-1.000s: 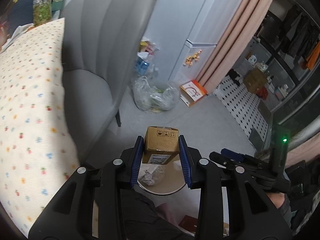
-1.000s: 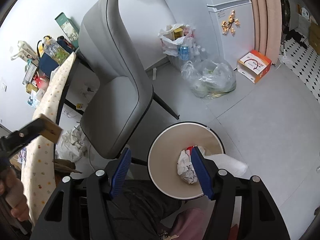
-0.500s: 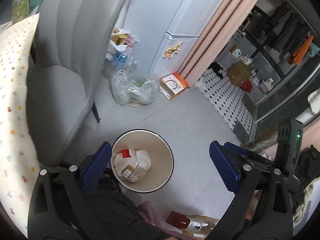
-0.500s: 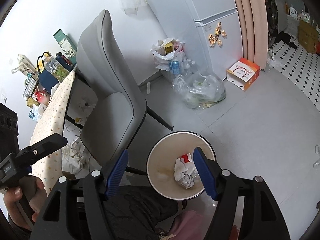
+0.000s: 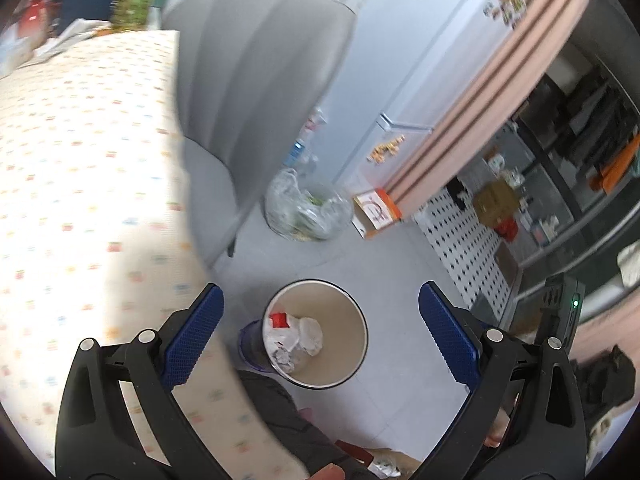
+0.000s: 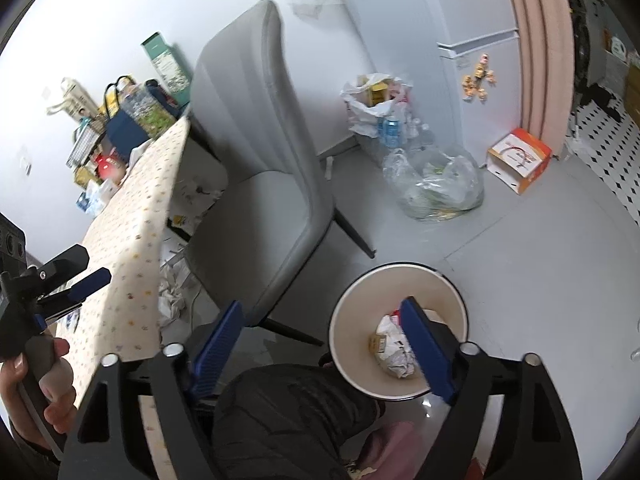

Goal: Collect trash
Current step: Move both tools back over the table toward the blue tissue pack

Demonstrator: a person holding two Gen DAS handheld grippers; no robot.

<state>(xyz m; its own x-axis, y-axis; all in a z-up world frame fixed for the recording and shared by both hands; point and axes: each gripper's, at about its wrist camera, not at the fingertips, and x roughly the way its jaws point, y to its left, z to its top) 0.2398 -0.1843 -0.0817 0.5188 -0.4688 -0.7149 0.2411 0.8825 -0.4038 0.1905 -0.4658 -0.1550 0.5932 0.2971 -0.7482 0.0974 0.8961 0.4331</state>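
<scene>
Jaws apart, left gripper (image 5: 320,336), right gripper (image 6: 324,356)

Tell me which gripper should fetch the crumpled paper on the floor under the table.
Left, probably. The left gripper hovers open and empty at the table edge, almost above the crumpled paper. The right gripper, also open and empty, sits over the bin, farther away.
</scene>
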